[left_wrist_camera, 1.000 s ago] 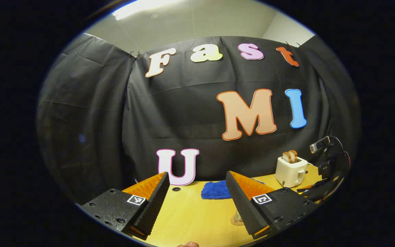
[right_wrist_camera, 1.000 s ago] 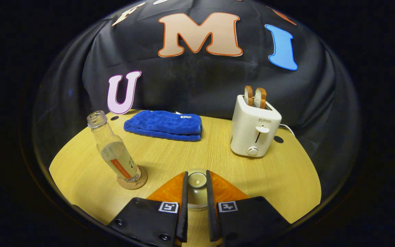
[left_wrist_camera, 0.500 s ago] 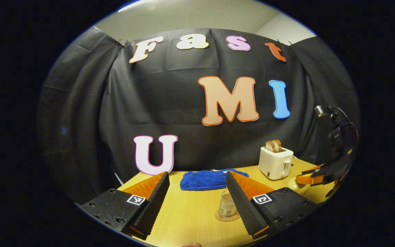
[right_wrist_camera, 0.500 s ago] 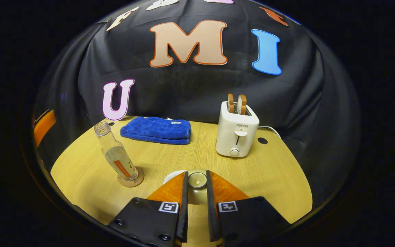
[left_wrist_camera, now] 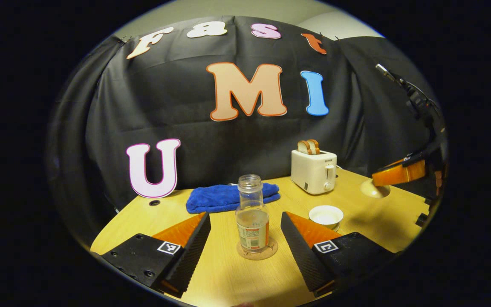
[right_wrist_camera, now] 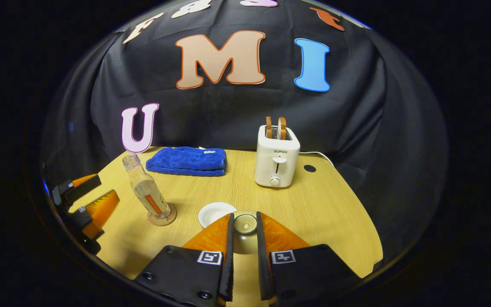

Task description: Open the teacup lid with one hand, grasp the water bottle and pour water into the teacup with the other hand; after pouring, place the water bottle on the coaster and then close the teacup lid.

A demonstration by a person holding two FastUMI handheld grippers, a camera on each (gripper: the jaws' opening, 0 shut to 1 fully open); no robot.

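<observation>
The clear, uncapped water bottle (left_wrist_camera: 252, 215) stands on a round cork coaster (left_wrist_camera: 257, 252), straight ahead of my open left gripper (left_wrist_camera: 244, 217), which does not touch it. Right of the bottle sits the white teacup (left_wrist_camera: 325, 215), uncovered. In the right gripper view my right gripper (right_wrist_camera: 244, 224) is shut on the knob of the teacup lid (right_wrist_camera: 245, 239), held above the table just right of the teacup (right_wrist_camera: 215, 213). That view has the bottle (right_wrist_camera: 147, 194) and coaster (right_wrist_camera: 163, 220) left of the cup, with the left gripper (right_wrist_camera: 87, 200) farther left. The right gripper (left_wrist_camera: 399, 172) holds the lid (left_wrist_camera: 372, 189) at the far right.
A white toaster (right_wrist_camera: 276, 160) with two bread slices stands at the back of the wooden table (right_wrist_camera: 322, 204). A folded blue cloth (right_wrist_camera: 188, 160) lies at the back left, behind the bottle. The table's edge curves close on the right.
My left gripper has tilted down and swung to face the bottle. My right gripper has lifted the lid up and away, uncovering the white teacup.
</observation>
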